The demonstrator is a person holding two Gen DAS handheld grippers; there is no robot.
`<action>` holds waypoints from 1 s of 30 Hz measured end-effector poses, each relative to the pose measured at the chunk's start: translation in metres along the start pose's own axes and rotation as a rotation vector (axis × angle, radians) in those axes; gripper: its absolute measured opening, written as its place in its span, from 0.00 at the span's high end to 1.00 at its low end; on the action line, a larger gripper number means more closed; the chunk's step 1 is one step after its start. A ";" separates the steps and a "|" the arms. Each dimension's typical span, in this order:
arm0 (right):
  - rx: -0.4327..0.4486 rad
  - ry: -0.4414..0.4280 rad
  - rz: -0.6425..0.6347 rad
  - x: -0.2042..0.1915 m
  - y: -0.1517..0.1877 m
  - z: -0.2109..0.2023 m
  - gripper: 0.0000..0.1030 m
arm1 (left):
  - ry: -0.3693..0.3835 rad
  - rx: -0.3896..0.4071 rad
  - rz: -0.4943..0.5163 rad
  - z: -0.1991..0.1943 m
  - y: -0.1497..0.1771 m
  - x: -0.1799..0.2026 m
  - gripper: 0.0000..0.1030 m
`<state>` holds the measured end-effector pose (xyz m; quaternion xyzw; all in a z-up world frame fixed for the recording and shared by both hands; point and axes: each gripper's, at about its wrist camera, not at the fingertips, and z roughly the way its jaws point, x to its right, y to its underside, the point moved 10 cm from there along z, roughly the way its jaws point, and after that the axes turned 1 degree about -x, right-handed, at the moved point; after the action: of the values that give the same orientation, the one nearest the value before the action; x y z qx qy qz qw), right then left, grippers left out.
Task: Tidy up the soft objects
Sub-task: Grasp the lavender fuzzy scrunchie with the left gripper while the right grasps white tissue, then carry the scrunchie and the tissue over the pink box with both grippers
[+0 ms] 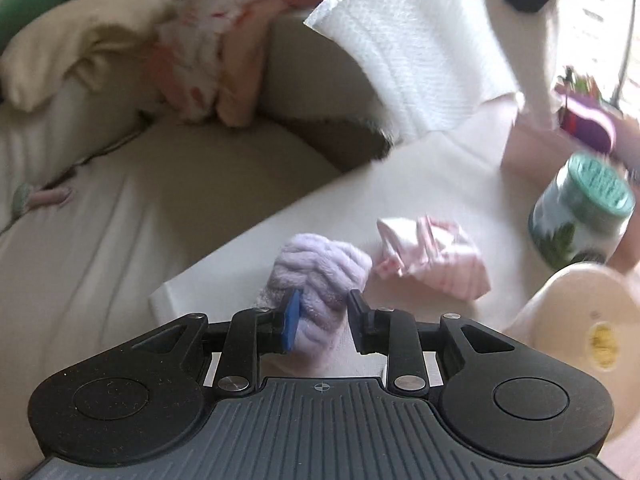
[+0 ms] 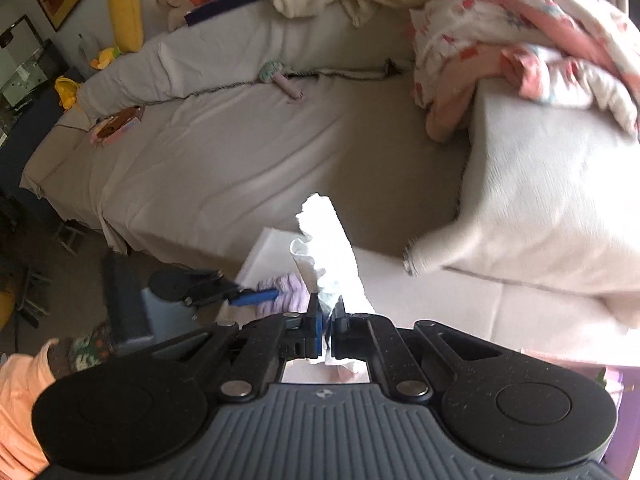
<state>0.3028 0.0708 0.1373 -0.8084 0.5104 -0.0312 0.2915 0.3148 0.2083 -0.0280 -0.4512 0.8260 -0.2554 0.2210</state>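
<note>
the left gripper point(image 1: 322, 312) is held fairly wide around a fluffy lilac sock point(image 1: 320, 276), its jaws set on either side of the bundle but not yet pressed into it. the sock lies on the white surface point(image 1: 440, 168), near its edge, with a pink striped cloth point(image 1: 436, 260) just beside it. a green-lidded jar point(image 1: 584, 212) stands further along the same surface. the right gripper point(image 2: 326, 312) is clamped narrow on a white paper towel point(image 2: 328, 240), which is held up above the surface and hangs into the left wrist view. the step in hand is judged to be the pick-up of the sock. the next move would call for the left jaws to be closed on the sock's middle, firmly enough that the soft pile does not slip out, before it is lifted clear of the pink cloth.
</note>
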 end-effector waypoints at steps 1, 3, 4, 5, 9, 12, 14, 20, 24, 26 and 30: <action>-0.006 0.004 -0.001 0.004 0.004 0.002 0.97 | -0.020 -0.005 0.010 0.004 -0.001 -0.002 0.68; -0.017 0.007 0.000 0.008 0.009 0.012 0.97 | -0.037 -0.007 -0.030 0.010 -0.004 -0.011 0.67; -0.028 0.001 0.004 0.010 0.012 0.014 0.97 | -0.029 -0.005 -0.067 0.012 -0.005 -0.016 0.67; -0.037 -0.005 0.009 0.012 0.018 0.019 0.97 | -0.021 -0.005 -0.104 0.015 -0.006 -0.020 0.65; -0.047 -0.017 0.014 0.014 0.026 0.019 0.97 | -0.006 -0.025 -0.264 0.027 -0.007 -0.039 0.61; -0.020 -0.015 0.003 0.013 0.029 0.010 0.97 | -0.011 -0.020 -0.376 0.033 -0.006 -0.054 0.52; -0.008 -0.013 -0.002 0.012 0.031 0.003 0.97 | -0.002 -0.024 -0.428 0.035 -0.004 -0.059 0.50; 0.019 -0.001 -0.006 0.008 0.038 -0.024 0.97 | 0.061 0.028 -0.582 -0.006 -0.002 -0.063 0.80; 0.120 -0.027 -0.018 0.005 0.031 -0.072 0.97 | 0.060 0.200 -0.527 -0.097 -0.040 -0.051 0.80; 0.202 -0.036 -0.027 0.006 0.026 -0.107 0.97 | 0.059 0.266 -0.473 -0.142 -0.065 -0.033 0.80; 0.381 0.005 -0.021 0.028 0.025 -0.177 0.97 | 0.145 0.360 -0.416 -0.199 -0.113 0.021 0.80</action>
<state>0.2345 -0.0381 0.2642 -0.7437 0.4875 -0.1325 0.4378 0.2576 0.1817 0.1928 -0.5452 0.6706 -0.4695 0.1805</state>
